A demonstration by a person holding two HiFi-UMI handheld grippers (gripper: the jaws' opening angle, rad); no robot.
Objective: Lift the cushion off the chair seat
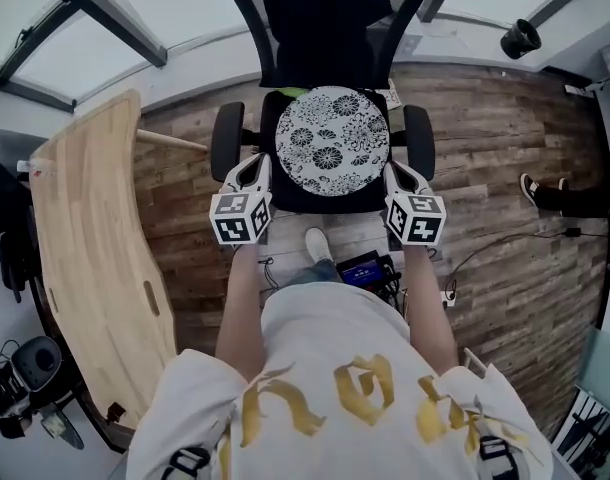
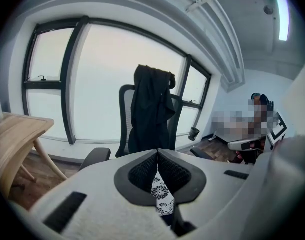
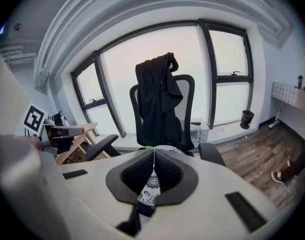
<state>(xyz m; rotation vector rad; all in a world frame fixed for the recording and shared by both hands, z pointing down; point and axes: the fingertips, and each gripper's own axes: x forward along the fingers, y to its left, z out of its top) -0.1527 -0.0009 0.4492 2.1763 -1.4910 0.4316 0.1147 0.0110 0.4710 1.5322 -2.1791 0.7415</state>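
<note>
one container only as far as i can see, a small black bin (image 1: 522, 38) by the window wall, way beyond the jaws and off to their right; can't tell what's in it; floor (image 1: 495, 148) is wood planks, big windows (image 2: 112, 84) run behind everything, and a pale wooden table (image 1: 90, 228) sits out to the left of the left gripper (image 1: 259, 165); office chair (image 1: 421, 140) is straight ahead of both jaw pairs, black jacket (image 1: 325, 23) hung over its back; round floral cushion (image 1: 332, 140) lies flat on the seat, between the two grippers and just past their tips; right gripper (image 1: 393, 171) flanks the seat's other side; both forearms reach forward, grippers tipped downward; both jaw pairs are closed tip to tip with nothing gripped, cushion print just showing through the gap under the tips
</note>
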